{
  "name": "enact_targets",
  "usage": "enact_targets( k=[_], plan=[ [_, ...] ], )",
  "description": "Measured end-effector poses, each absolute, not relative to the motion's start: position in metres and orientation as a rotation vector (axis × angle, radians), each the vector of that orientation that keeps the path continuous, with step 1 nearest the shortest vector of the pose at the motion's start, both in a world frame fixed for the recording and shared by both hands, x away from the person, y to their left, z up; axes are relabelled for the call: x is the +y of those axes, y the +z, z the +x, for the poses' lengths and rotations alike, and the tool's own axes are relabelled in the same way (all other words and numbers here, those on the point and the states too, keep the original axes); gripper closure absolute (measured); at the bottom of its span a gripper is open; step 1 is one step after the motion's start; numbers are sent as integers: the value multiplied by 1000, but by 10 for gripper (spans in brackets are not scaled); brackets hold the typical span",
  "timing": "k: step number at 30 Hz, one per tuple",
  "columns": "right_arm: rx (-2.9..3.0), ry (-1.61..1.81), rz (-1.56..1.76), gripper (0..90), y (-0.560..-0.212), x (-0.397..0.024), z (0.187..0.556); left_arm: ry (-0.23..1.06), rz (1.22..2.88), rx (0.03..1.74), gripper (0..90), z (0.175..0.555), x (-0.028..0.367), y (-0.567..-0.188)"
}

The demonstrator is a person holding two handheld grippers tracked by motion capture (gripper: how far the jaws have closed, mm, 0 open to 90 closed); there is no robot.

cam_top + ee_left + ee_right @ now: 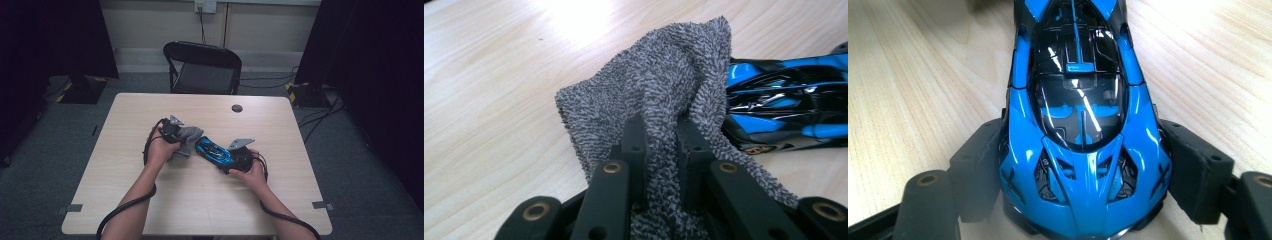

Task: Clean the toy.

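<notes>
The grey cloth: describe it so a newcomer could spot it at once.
On the light wooden table, look just left of centre, beside the blue toy car. The grey cloth is a small, nubby terry rag bunched up in the left tongs, the one soft, dull thing next to the glossy car.

On the table (150, 200), the cloth (188, 137) lies left of the car (214, 153), just touching it. The left gripper (176, 134) sits at the cloth, the right gripper (231, 160) at the car's near end. A chair (205, 67) stands behind the table.
</notes>
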State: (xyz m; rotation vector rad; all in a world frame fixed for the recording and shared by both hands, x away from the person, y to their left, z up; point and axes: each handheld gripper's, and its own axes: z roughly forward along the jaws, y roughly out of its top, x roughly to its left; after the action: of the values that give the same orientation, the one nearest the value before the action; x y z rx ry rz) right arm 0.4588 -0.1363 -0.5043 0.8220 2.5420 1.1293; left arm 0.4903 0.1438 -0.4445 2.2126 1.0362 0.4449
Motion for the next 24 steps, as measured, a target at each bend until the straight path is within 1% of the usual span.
enact_targets(
  k=[4, 9, 10, 15, 24],
  plan=[
    [2543, 1129, 822, 255, -504, -136, 459, 455, 2213, 1003, 778, 487, 140, -438],
    [2542, 1129, 822, 255, -504, -136, 459, 432, 2203, 931, 778, 481, 122, -428],
    [2542, 1129, 822, 255, -504, -136, 459, 432, 2203, 931, 778, 481, 122, -428],
    [2542, 1129, 822, 255, -504, -136, 459, 399, 2223, 841, 778, 474, 97, -428],
    [2542, 1128, 823, 255, -504, -136, 459, 367, 2231, 797, 778, 468, 81, -432]
  ],
)
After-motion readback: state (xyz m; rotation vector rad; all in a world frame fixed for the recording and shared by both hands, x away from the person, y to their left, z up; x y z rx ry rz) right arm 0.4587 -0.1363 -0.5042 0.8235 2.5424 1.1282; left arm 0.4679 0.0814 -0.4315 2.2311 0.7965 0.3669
